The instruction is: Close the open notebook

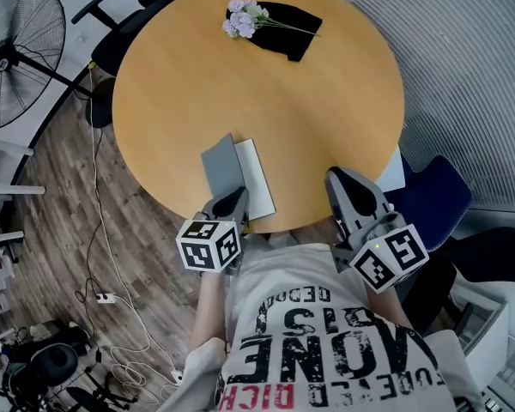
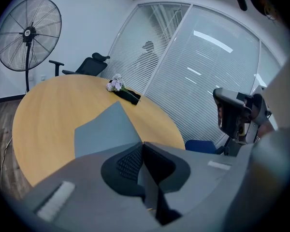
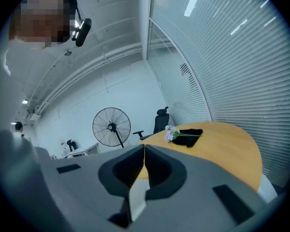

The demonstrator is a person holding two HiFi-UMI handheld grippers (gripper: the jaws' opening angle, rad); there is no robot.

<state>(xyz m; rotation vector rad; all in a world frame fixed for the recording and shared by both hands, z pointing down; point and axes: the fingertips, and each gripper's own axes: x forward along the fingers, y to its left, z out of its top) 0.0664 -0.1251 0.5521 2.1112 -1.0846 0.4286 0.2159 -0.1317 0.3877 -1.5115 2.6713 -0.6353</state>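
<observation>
Over on the left, the left gripper [image 1: 233, 202] has its jaws pressed together, and I can see nothing caught between them. The notebook [image 1: 239, 175] sits just ahead of those jaws at the near edge of the round table [image 1: 283, 101]. It is still open, with its grey cover to the jaws' left and a white page to their right. Off to the right, the right gripper [image 1: 343, 183] is closed too and empty, well to the side of the book. By my reckoning the job is barely begun: a cover has yet to be folded over.
</observation>
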